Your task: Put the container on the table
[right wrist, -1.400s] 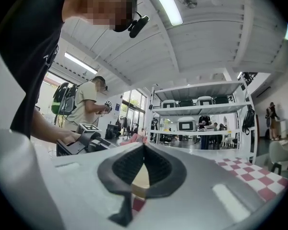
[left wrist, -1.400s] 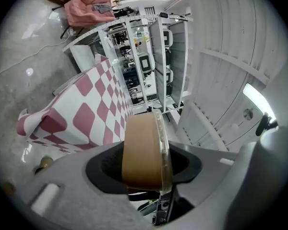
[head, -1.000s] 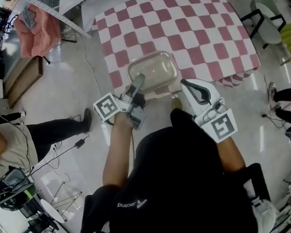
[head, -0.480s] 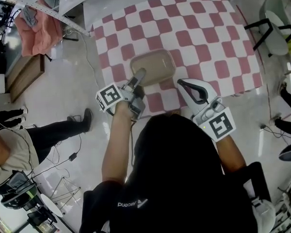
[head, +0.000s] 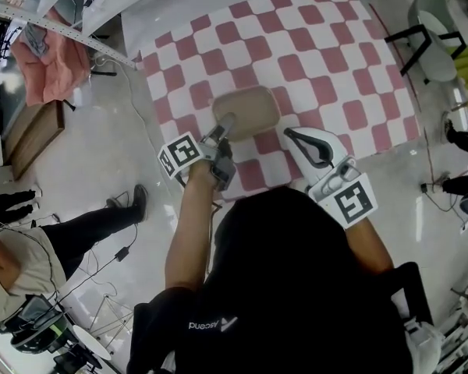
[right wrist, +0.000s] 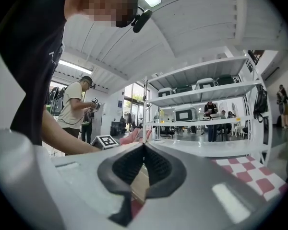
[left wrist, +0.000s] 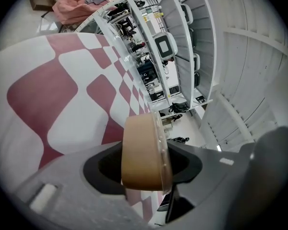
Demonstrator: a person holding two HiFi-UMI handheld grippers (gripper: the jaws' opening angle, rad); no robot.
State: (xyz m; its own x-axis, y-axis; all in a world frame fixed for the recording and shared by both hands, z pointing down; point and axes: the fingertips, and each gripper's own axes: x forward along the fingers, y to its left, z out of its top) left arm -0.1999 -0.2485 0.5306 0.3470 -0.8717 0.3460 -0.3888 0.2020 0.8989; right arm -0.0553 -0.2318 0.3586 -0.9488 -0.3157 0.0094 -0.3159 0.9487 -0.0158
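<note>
Step in hand: set-down. The container [head: 248, 112], a beige tub w/ a clear lid, is held by its near rim in the L gripper [head: 225, 123]. In the left gripper view that rim [left wrist: 143, 152] is seen clamped btwn the jaws, which are set at a medium gap by the rim's thickness.

The desk [head: 296, 45], w/ a red-and-white check cloth, lies under the container, and the tub sits over the part nearest the person. Whether the base is already touching the cloth can't be settled from the head view; the cloth is seen close by the container in the left gripper view.

The R gripper [head: 292, 136] is just to the right of the container and apart from it. Its jaws [right wrist: 144, 150] are pressed together w/ nothing btwn them.

Next move, as judged: the base should be brought flat onto the cloth, then the L jaws opened and drawn back off the rim w/o dragging the tub. Some margin from the desk edge nearest the container is called for, so a slightly further spot may be preferred before release.
</note>
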